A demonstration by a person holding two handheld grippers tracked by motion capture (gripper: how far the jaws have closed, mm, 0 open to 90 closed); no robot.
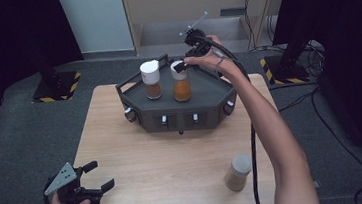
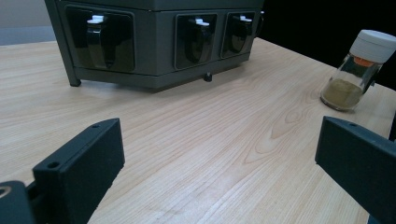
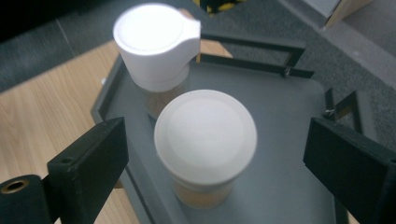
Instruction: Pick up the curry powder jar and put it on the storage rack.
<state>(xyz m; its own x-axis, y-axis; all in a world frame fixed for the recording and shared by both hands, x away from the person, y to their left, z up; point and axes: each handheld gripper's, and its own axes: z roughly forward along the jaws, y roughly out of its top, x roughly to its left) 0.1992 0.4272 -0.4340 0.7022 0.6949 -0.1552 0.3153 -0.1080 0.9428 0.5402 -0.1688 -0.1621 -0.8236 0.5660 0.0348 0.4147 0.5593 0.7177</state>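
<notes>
high view: my right gripper (image 1: 181,67) sits at the orange jar (image 1: 181,84) on the rack (image 1: 180,113). left gripper view: my jaws wide, empty, over the table (image 2: 196,140). right gripper view: jaws wide, clear of the jar's lid (image 3: 205,135).

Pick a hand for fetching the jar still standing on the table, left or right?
Left, probably. The left gripper rests open at table level with the loose jar ahead of its jaws. The right gripper is open over the orange-filled jar on the rack.

Both black two-jaw grippers trail black cables; the left gripper (image 1: 92,182) carries a grey three-cornered plate.
</notes>
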